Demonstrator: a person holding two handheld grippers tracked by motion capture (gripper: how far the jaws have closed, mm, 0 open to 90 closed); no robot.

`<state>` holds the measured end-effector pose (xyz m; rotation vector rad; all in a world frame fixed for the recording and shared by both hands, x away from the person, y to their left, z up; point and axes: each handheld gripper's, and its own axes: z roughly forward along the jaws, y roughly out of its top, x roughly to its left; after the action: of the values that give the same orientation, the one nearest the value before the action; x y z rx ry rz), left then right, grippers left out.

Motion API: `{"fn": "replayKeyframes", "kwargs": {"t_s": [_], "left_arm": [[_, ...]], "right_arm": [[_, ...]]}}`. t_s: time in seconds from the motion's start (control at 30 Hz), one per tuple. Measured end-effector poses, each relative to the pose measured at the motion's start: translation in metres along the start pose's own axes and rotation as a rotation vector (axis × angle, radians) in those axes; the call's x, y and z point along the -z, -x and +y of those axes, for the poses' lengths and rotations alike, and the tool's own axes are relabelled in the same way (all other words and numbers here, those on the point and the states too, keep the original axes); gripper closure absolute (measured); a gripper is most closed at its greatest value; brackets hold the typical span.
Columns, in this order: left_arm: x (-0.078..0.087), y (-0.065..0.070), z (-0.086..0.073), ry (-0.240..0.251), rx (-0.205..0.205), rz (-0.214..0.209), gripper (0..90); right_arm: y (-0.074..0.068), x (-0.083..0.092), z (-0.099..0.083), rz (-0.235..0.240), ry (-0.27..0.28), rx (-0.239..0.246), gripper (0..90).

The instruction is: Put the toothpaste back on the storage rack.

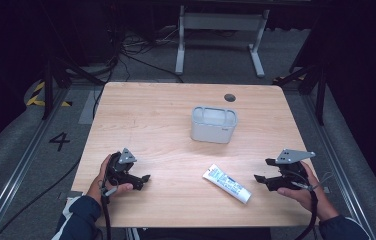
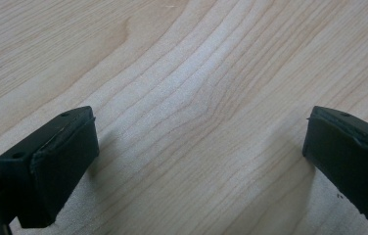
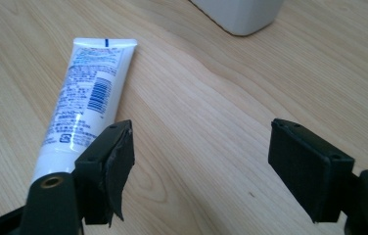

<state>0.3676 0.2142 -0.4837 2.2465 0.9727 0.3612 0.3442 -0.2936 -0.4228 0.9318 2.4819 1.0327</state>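
- where the right tongs hover over the near right part of the table, their jaws stand wide apart with nothing between them.
- in the right gripper view the same right tongs look along the bare wood, and the tube lies just to the left of the left jaw, outside the gap, not touched by either pad.
- the tube is white with blue print and a barcode on its side; it lies flat on the table, slanted, its flat crimped end toward the middle of the table and its other end toward the near edge.
- in the high view the tube sits between the two hands, much closer to the right tongs, just beside their tips.
- the left tongs rest low at the near left of the table, held in the left hand, well apart from the tube.
- in the left gripper view the left tongs are spread wide over bare wood grain, empty.
- a white rounded bin stands upright near the middle of the table, beyond the tube and apart from it; its lower corner shows at the top of the right gripper view.
- the right hand grips its tool at the near right edge of the table, cable trailing back along the sleeve.
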Motion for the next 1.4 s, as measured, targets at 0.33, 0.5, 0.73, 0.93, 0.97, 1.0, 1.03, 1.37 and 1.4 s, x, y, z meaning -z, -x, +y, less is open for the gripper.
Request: {"fn": "replayKeyframes", "kwargs": {"t_s": [0.33, 0.5, 0.73, 0.93, 0.97, 1.0, 1.03, 1.37, 1.4], "left_arm": [[0.000, 0.000, 0.000, 0.001, -0.004, -0.002, 0.5], [0.000, 0.000, 0.000, 0.002, 0.000, -0.002, 0.5], [0.000, 0.000, 0.000, 0.002, 0.000, -0.002, 0.5], [0.000, 0.000, 0.000, 0.001, -0.004, -0.002, 0.5], [0.000, 0.000, 0.000, 0.001, -0.003, -0.002, 0.5], [0.000, 0.000, 0.000, 0.001, -0.003, -0.002, 0.5], [0.000, 0.000, 0.000, 0.002, 0.000, -0.002, 0.5], [0.000, 0.000, 0.000, 0.001, 0.000, -0.003, 0.5], [0.000, 0.000, 0.000, 0.002, 0.000, -0.002, 0.5]], "right_arm": [[-0.017, -0.015, 0.018, 0.032, -0.024, 0.052, 26.7], [-0.027, -0.022, 0.029, 0.058, -0.023, 0.074, 26.8], [-0.040, -0.034, 0.036, 0.082, -0.053, 0.114, 26.8], [-0.049, -0.044, 0.040, 0.106, -0.073, 0.138, 27.0], [-0.051, -0.046, 0.041, 0.116, -0.081, 0.138, 27.0], [-0.053, -0.048, 0.041, 0.125, -0.085, 0.141, 27.0], [-0.054, -0.049, 0.042, 0.128, -0.089, 0.146, 27.0], [-0.061, -0.065, 0.044, 0.138, -0.145, 0.159, 27.6], [-0.061, -0.066, 0.044, 0.142, -0.146, 0.155, 27.7]]}}
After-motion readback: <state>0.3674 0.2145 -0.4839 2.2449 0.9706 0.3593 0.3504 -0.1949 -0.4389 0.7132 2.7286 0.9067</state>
